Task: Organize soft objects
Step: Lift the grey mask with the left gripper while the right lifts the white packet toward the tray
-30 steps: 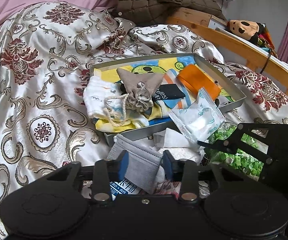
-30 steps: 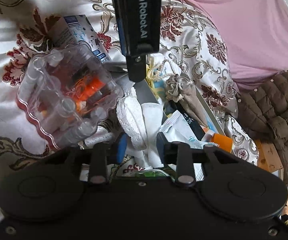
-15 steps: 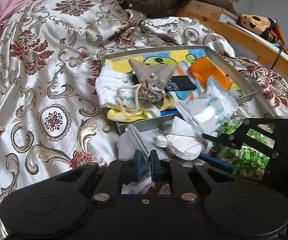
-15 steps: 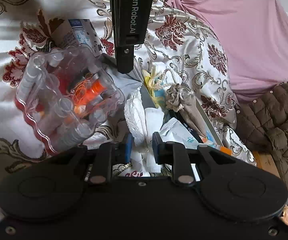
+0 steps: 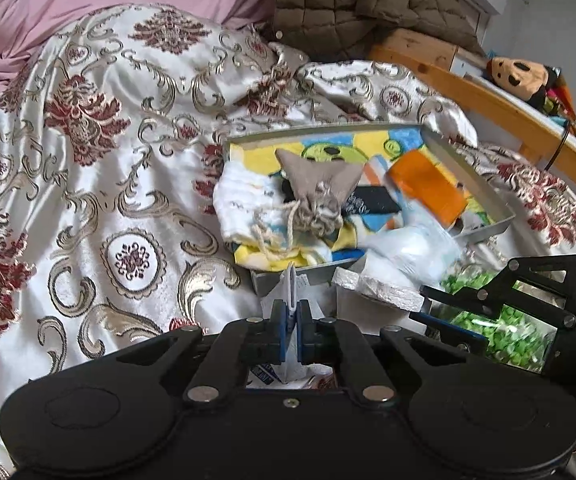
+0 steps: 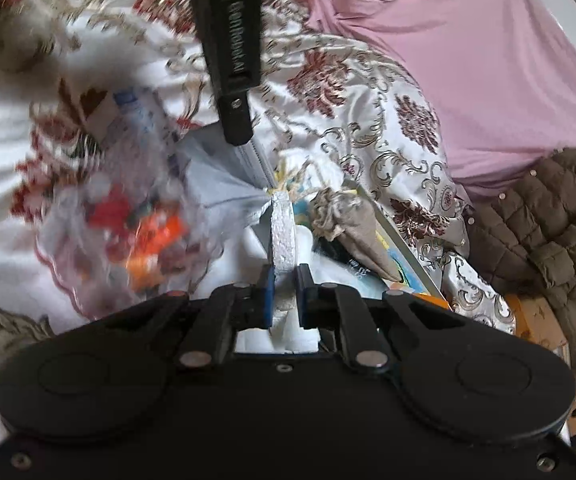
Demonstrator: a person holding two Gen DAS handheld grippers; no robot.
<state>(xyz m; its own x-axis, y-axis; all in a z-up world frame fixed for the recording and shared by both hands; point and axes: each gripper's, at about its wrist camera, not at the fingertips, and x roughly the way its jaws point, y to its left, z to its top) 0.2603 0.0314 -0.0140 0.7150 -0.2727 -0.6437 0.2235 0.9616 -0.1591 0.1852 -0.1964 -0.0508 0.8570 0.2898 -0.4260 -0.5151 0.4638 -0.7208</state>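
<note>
My left gripper (image 5: 292, 314) is shut on a thin grey cloth (image 5: 291, 284), pinched edge-on just in front of the metal tray (image 5: 483, 232). The cloth also shows in the right wrist view (image 6: 216, 188), hanging from the left gripper's fingers (image 6: 236, 128). My right gripper (image 6: 285, 280) is shut on a stack of white cotton pads (image 6: 284, 232), which also shows in the left wrist view (image 5: 379, 286). The tray holds a grey drawstring pouch (image 5: 315, 188), a white towel (image 5: 244, 204), an orange pack (image 5: 427, 188) and a colourful cloth.
A clear plastic box (image 6: 128, 232) with orange items lies left of the right gripper, blurred. A bag of green pieces (image 5: 499, 320) lies right of the tray. The patterned bedspread (image 5: 88, 184), a brown jacket (image 5: 367, 4) and a wooden bed rail (image 5: 487, 100) surround them.
Both grippers closed from open onto their items. The left lifted the grey cloth up. The right raised the cotton pads, and the clear box now looks blurred.
</note>
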